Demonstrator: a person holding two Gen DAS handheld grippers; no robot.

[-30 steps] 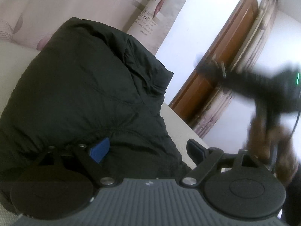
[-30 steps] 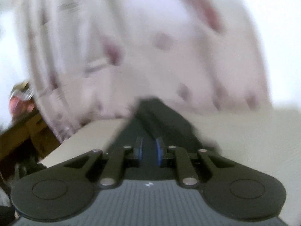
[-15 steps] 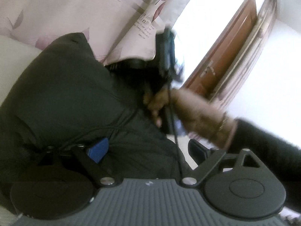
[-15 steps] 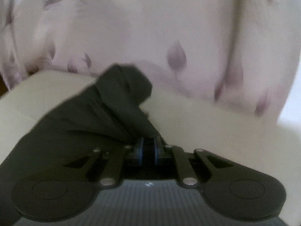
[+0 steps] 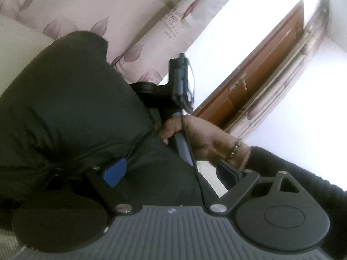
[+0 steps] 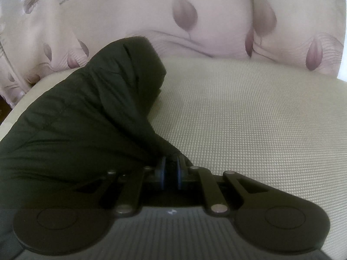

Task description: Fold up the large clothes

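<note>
Black jacket (image 6: 82,112) fills beige mattress (image 6: 249,112), curtain (image 6: 134,10) behind.

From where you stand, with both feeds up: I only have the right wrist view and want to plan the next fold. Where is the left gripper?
Observer: The left gripper is open over the black jacket, one blue pad against the fabric, nothing clamped.
Operator: Is my right gripper in your other feed?
Observer: Yes. In the left wrist view the right hand holds it beyond the jacket; its fingertips are hidden behind the fabric.
Operator: What lies beyond that hand?
Observer: A brown wooden door beside the leaf-print curtain.
Operator: And my grip?
Observer: The right gripper is shut on a jacket fold, over the beige mesh surface.
</note>
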